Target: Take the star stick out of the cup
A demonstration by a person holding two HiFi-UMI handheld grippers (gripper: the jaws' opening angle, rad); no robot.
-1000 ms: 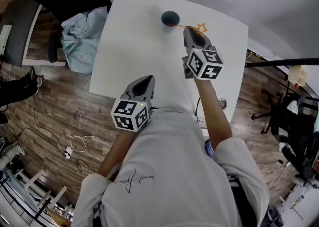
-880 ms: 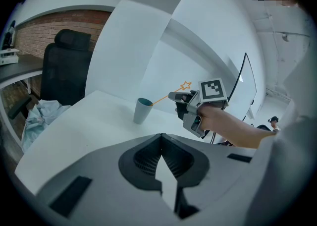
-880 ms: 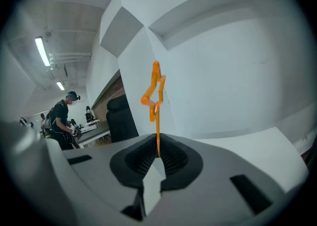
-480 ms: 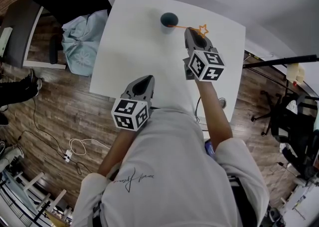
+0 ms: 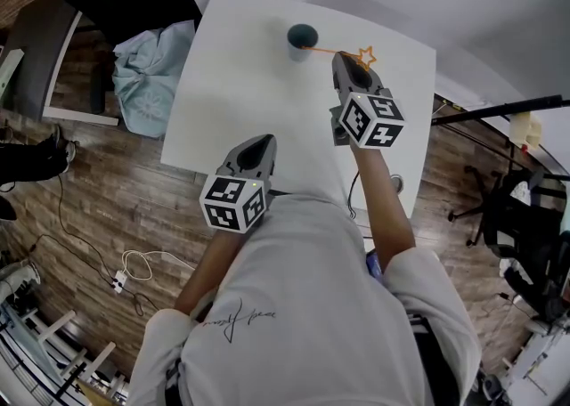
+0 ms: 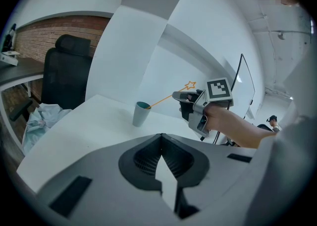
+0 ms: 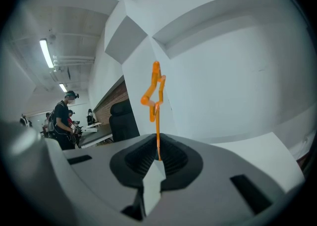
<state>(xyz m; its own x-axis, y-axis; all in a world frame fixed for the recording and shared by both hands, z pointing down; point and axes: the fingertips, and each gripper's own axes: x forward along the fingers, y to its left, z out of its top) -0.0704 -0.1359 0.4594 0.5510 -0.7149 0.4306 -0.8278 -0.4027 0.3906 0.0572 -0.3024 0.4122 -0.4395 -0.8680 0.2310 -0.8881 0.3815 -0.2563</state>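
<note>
Right gripper [image 5: 342, 60] sits just right of the cup [image 5: 303, 36]; I read its jaws clamped on the star stick [image 5: 326, 46]. The stick's lower end rests in the cup. Left gripper [image 6: 161, 143], well short of the cup: jaws together, nothing between. Shirt [image 5: 294, 306] script unreadable.

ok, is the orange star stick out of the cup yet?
No, the lower end of the orange star-tipped stick sits inside the grey-blue cup, with the right gripper shut on it.

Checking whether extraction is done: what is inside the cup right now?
The stick has its lower end just inside the rim of the cup; the right gripper grips its upper part. The cup's bottom is hidden by its wall.
</note>
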